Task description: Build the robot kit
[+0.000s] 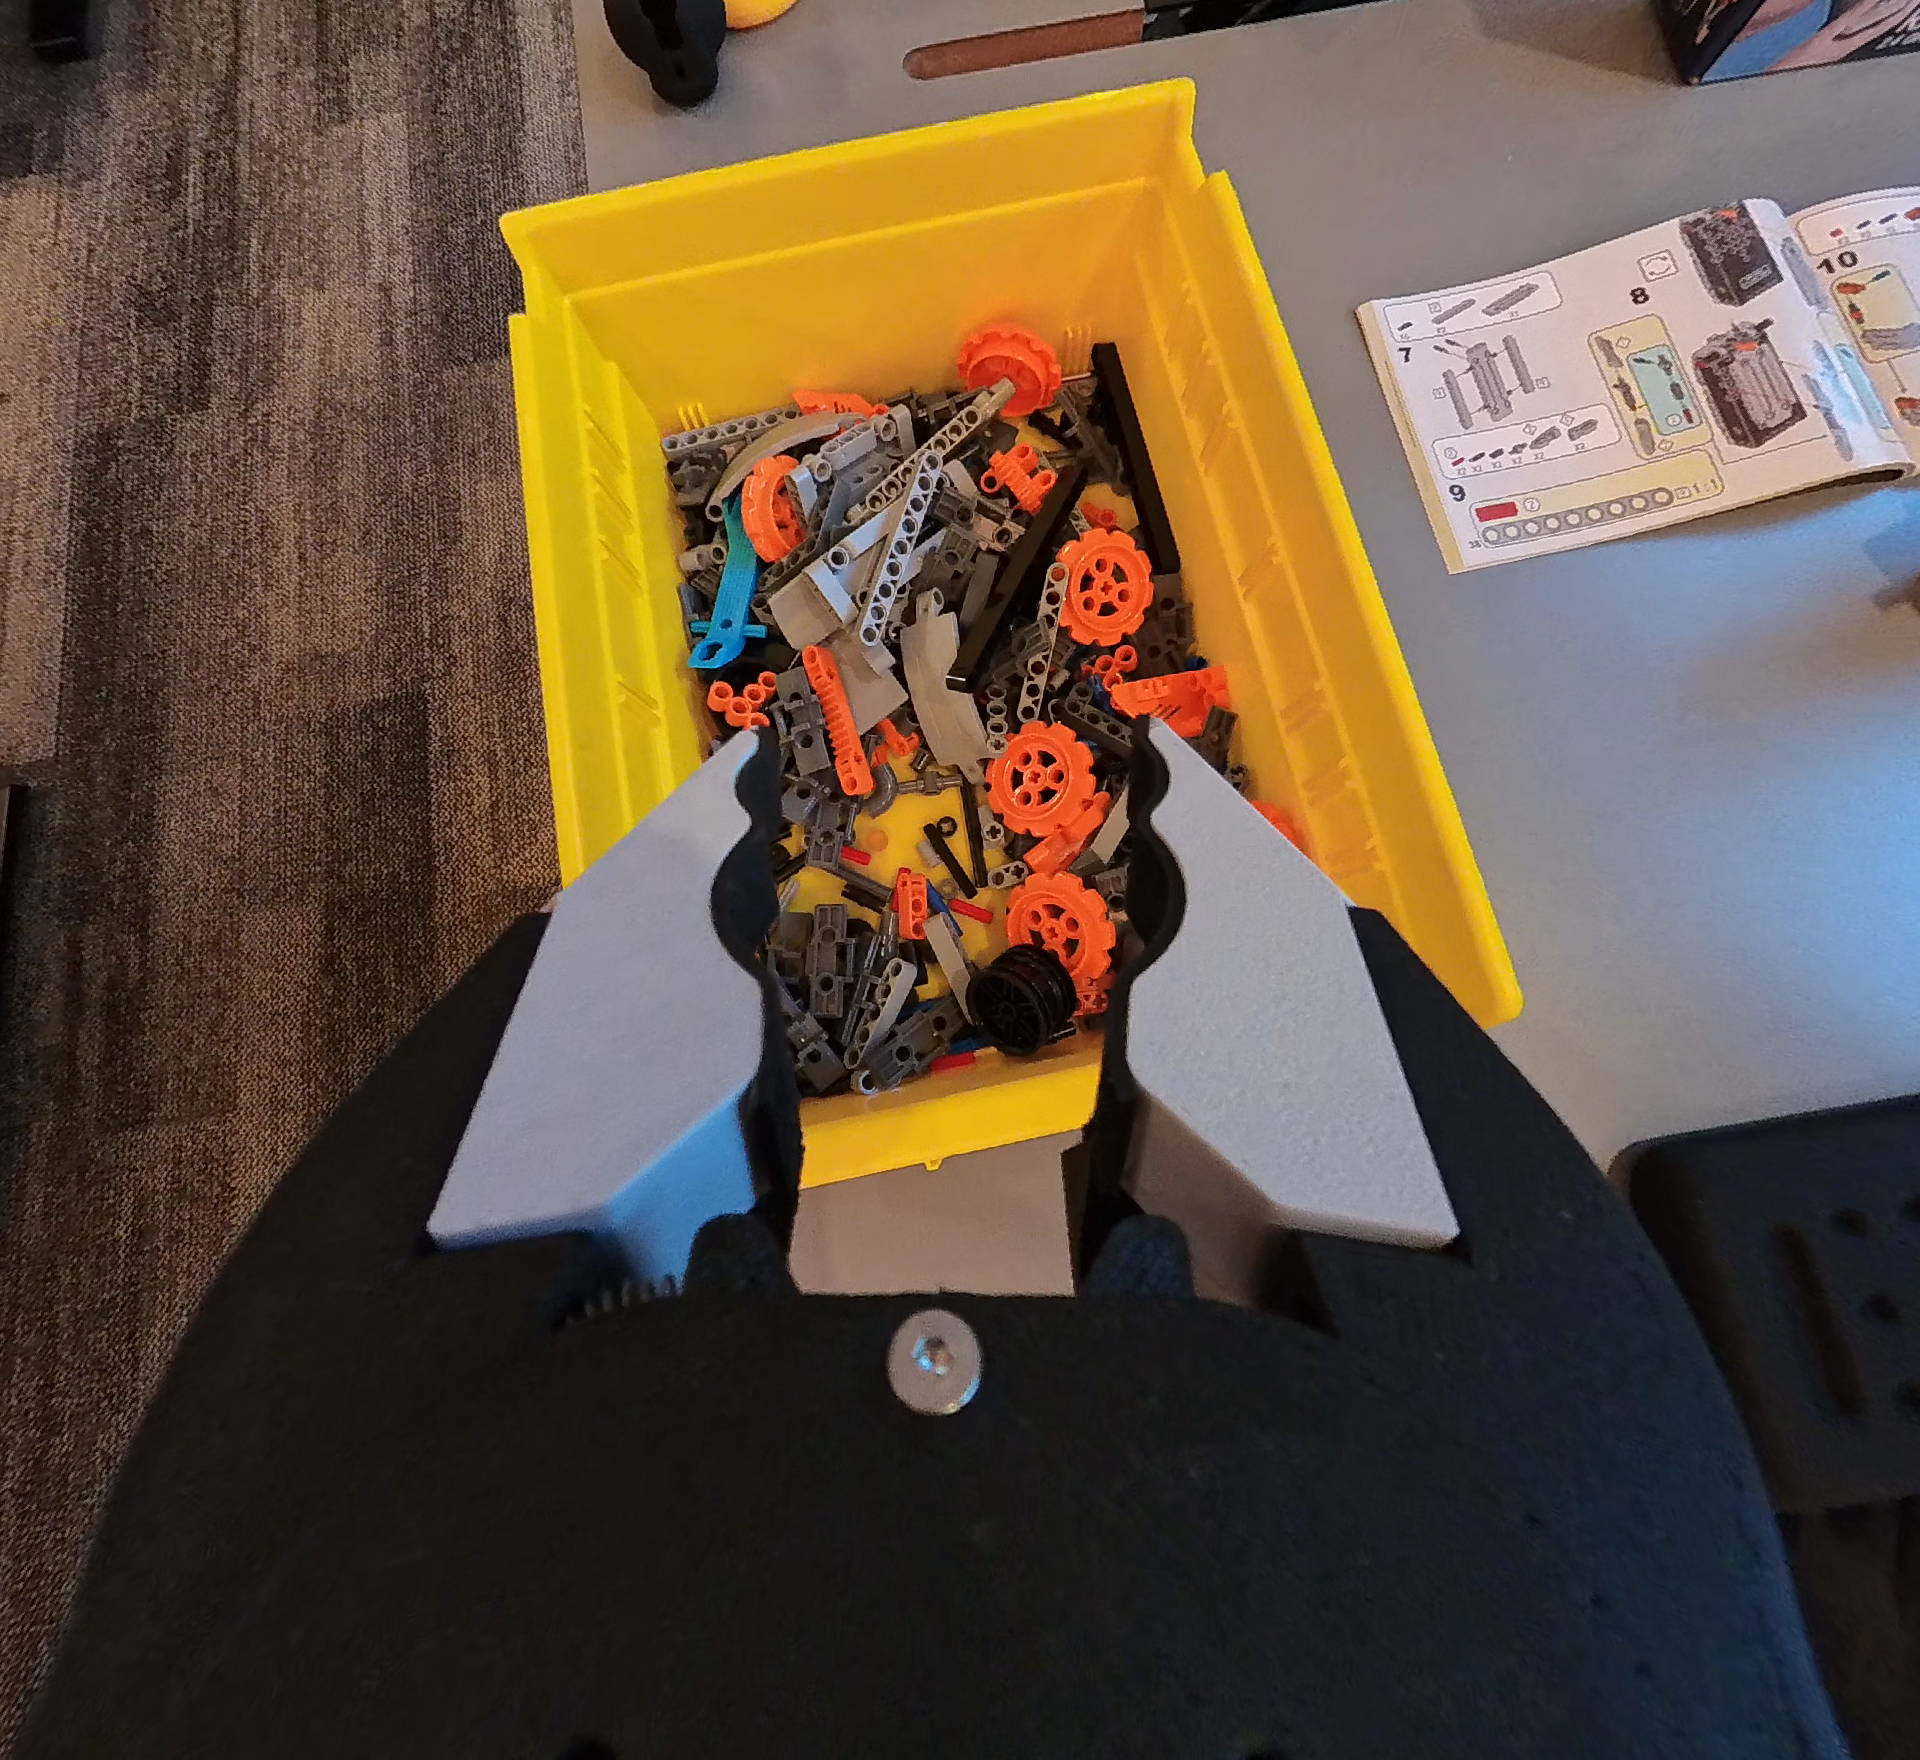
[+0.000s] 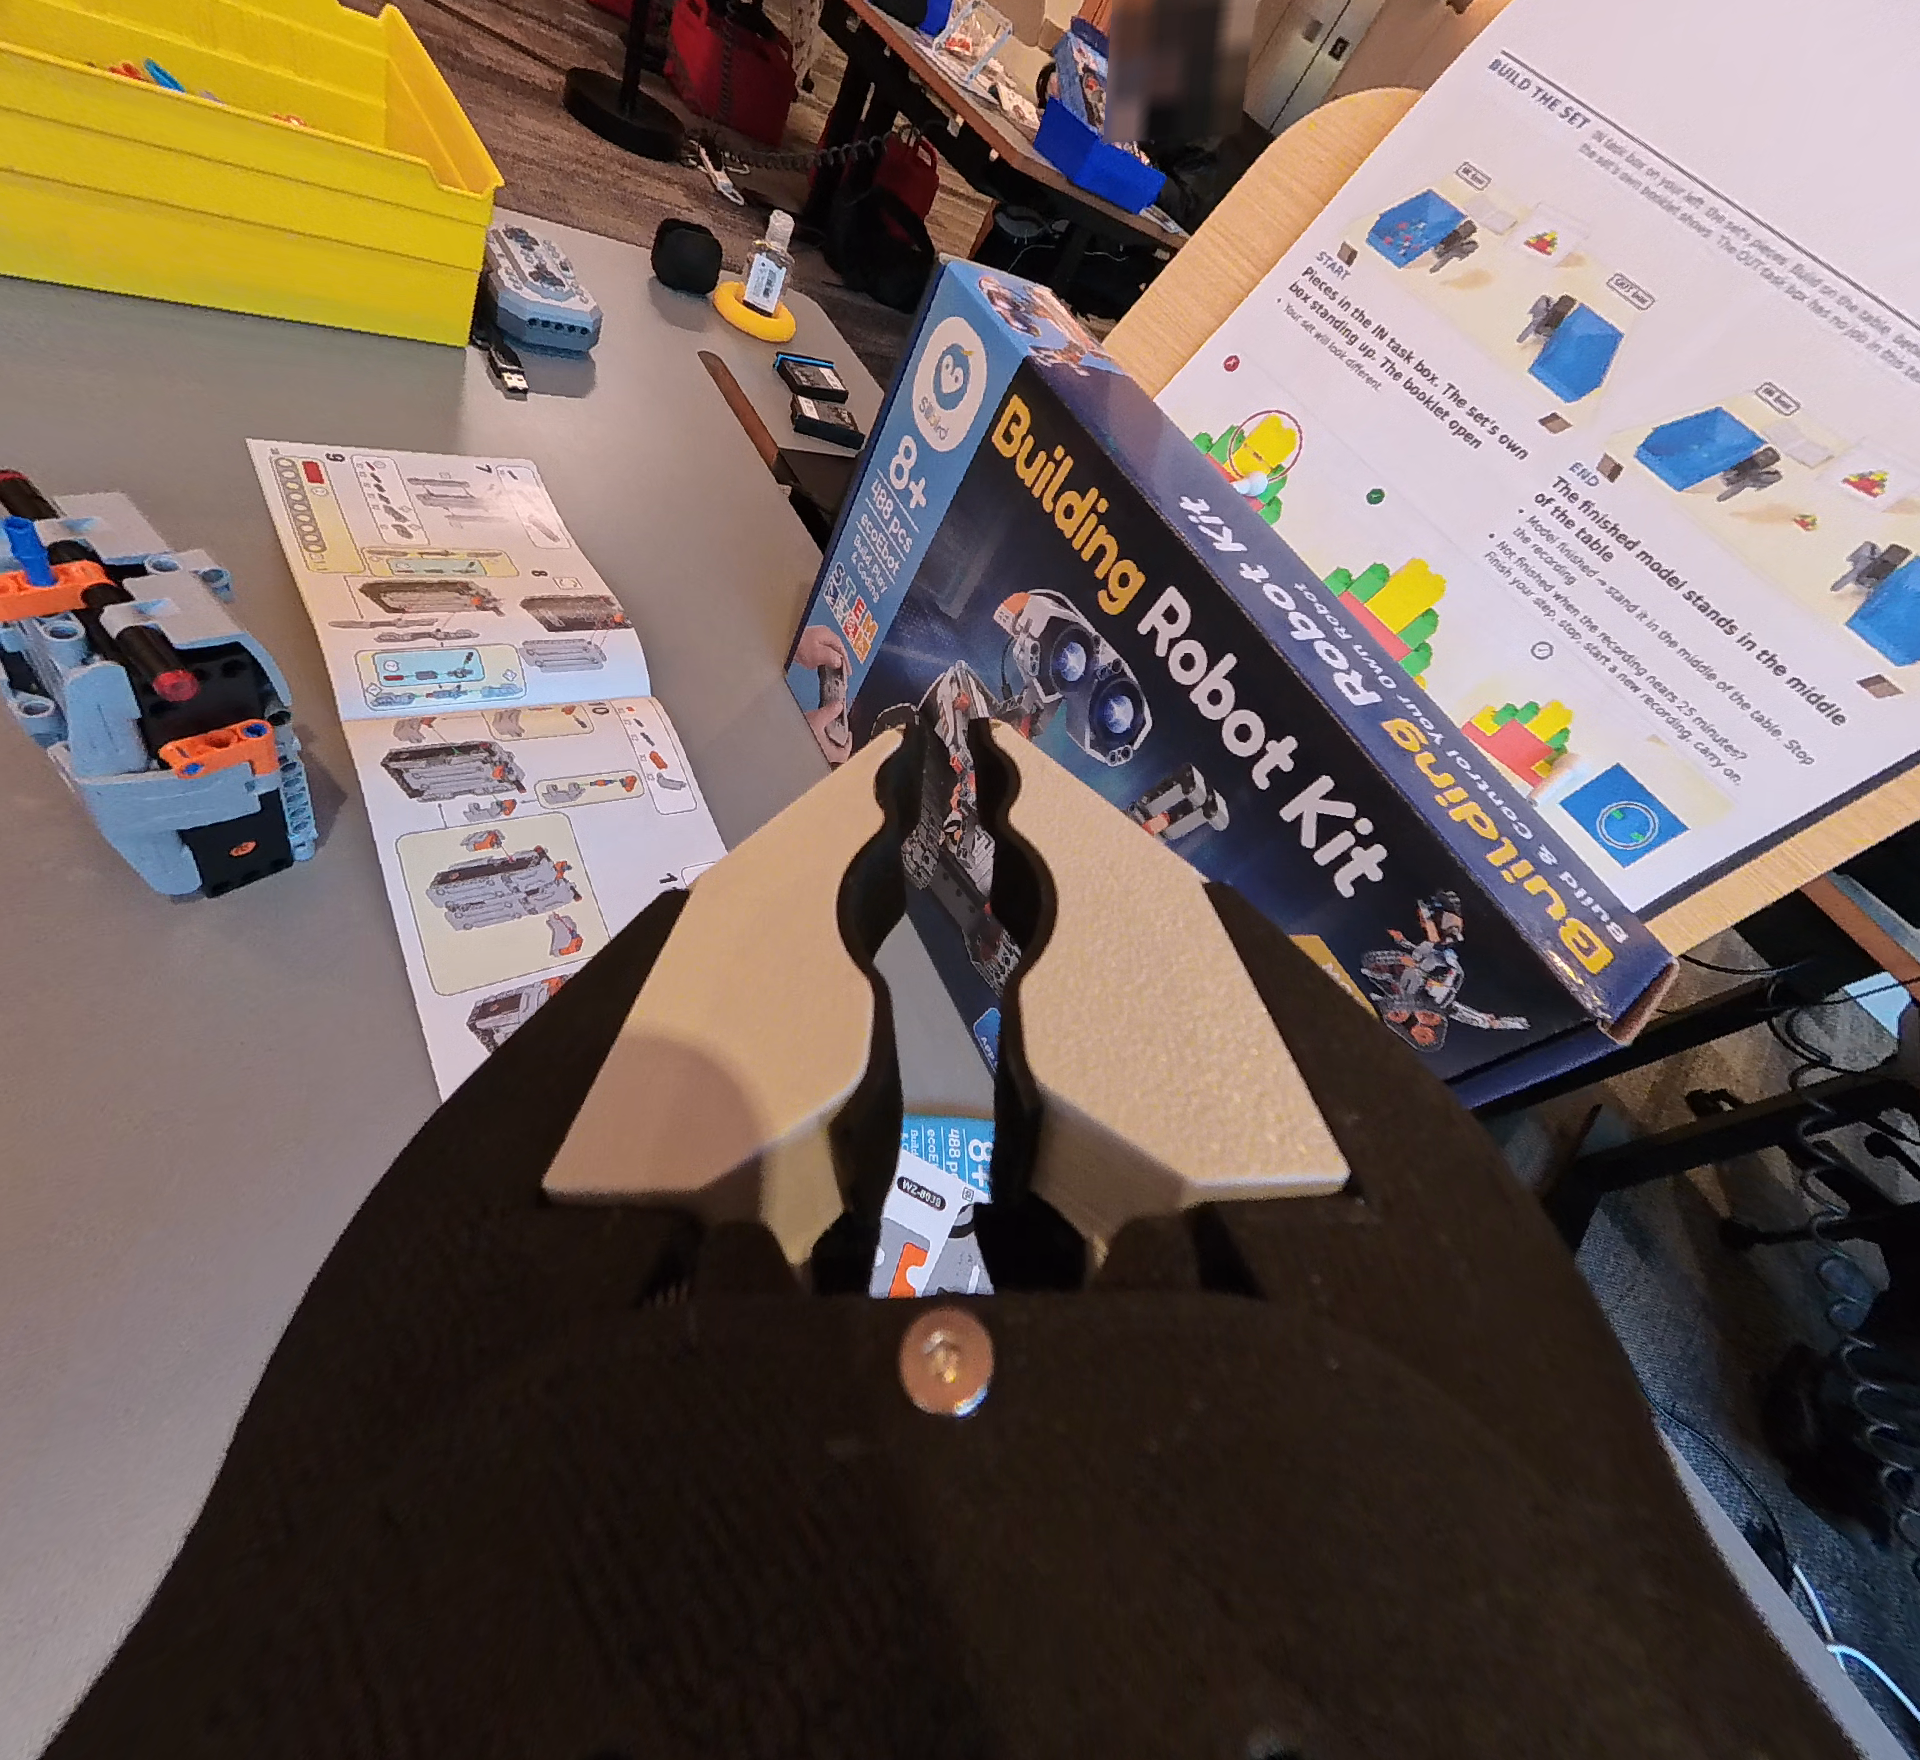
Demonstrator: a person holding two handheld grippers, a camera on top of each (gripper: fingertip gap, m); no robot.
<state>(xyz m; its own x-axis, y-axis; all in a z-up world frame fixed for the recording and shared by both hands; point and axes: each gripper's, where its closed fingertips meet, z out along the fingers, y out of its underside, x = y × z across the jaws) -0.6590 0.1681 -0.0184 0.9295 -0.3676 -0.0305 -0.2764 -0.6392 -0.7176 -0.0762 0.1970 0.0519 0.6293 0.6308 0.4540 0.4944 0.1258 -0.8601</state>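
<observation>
L gripper [image 1: 951, 744]: jaws wide apart, nothing between them; hangs above near end of yellow bin [image 1: 1340, 588], not touching any part as far as seen; bin sits on grey table [image 1: 1621, 775] at its left edge, carpet [image 1: 260, 463] beyond.

Bin contents: loose pile of building pcs, grey/black beams, orange wheels [image 1: 1107, 586], a black tyre [image 1: 1023, 998], one blue strip [image 1: 732, 588]; directly between the fingers, small pcs on bare yellow floor; nearest big item is an orange wheel just inside the R finger [image 1: 1226, 889].

R gripper [image 2: 948, 742]: jaws nearly closed, narrow gap at tips; nothing held; aimed at kit box [image 2: 1195, 702], which lies tilted against a board w/ printed sheet [image 2: 1621, 422]; tips look close to box face, contact cannot be told.

Left of R gripper: open booklet [image 2: 488, 702] flat on table; beyond it part-built model [image 2: 145, 702], grey/black w/ orange + blue bits, well apart from both grippers.

Far table edge: grey controller-like unit [image 2: 540, 287] beside bin; black ball-shaped object [image 2: 686, 256]; small bottle in yellow ring [image 2: 767, 282]; two small black packs [image 2: 821, 401].

Background: other tables, blue + red bins, a person (blurred).
</observation>
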